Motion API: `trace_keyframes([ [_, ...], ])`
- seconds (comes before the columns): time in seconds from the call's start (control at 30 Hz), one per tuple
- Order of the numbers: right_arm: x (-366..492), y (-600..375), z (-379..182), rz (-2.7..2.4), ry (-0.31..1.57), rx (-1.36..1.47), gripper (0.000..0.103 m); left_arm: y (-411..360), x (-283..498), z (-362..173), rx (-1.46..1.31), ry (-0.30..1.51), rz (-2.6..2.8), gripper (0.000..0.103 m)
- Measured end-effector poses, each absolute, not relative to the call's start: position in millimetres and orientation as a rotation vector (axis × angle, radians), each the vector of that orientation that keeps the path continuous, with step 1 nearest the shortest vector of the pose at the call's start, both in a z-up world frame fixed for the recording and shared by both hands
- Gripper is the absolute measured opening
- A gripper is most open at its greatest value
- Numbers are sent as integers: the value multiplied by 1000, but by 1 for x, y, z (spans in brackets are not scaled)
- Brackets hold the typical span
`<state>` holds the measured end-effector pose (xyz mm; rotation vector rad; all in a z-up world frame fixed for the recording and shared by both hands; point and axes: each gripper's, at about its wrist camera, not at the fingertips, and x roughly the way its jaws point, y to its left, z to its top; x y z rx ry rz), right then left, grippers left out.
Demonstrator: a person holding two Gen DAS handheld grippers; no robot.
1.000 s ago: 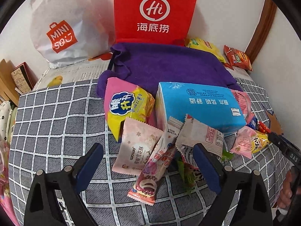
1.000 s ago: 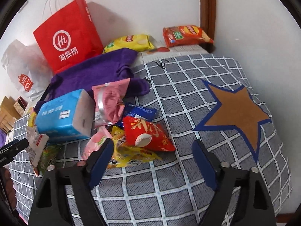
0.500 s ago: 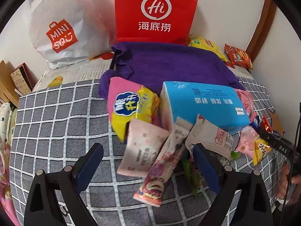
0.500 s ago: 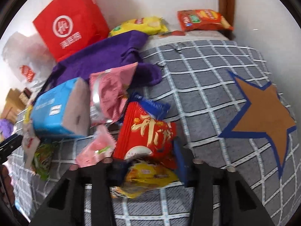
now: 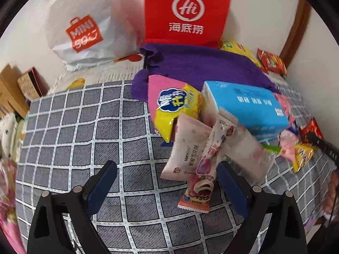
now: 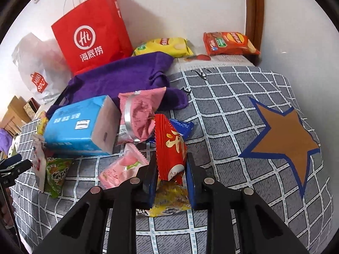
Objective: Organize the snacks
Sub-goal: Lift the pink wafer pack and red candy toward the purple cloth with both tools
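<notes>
A pile of snack packets lies on a grey checked bedspread (image 5: 74, 131). My right gripper (image 6: 171, 176) is shut on a red snack packet (image 6: 170, 146) and holds it upright above a yellow packet (image 6: 169, 201). Around it lie a pink packet (image 6: 120, 168), a larger pink bag (image 6: 141, 110) and a blue tissue pack (image 6: 80, 124). My left gripper (image 5: 167, 184) is open and empty, just in front of a pale pink packet (image 5: 188, 148) and a long pink bar packet (image 5: 203, 175). A pink-and-yellow bag (image 5: 173, 108) leans behind them.
A red paper bag (image 5: 186, 10) and a white plastic bag (image 5: 84, 27) stand against the wall behind a purple cloth (image 5: 201, 67). Yellow chips (image 6: 165, 46) and orange chips (image 6: 228, 43) lie by the wall. A brown star (image 6: 288, 135) marks the bedspread on the right.
My right gripper closed on the red packet and lifted it upright. My left gripper drifted left, so the snack pile now sits to its right.
</notes>
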<state>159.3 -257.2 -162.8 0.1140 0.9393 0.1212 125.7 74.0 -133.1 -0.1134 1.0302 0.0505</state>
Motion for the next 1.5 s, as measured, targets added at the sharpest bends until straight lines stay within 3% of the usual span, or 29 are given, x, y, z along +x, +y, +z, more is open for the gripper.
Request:
trace_keyframes([
  [0.23,153,-250,-150,136,906,93,24,88,138,-133,-153,1017,63,80],
  [0.33,152,-248,-149,133,905,89,24,88,146,-146,-156,1050,52,66],
  [0.63,146,-238,-146,152,913,66,24,48,156,-176,-89,1106,-65,66],
  [0.67,145,-237,-145,154,913,66,24,44,156,-177,-71,1097,-60,63],
  [0.7,144,-236,-145,155,912,65,24,41,156,-177,-54,1093,-54,47],
  [0.73,143,-236,-144,155,912,63,24,39,155,-177,-44,1092,-47,39],
  [0.8,140,-234,-141,156,909,60,24,41,153,-174,-57,1093,-55,36],
  [1.23,112,-218,-104,206,847,77,24,71,116,-120,-125,1014,-45,34],
  [1.5,107,-204,-86,208,807,65,24,47,118,-85,-120,959,-102,34],
])
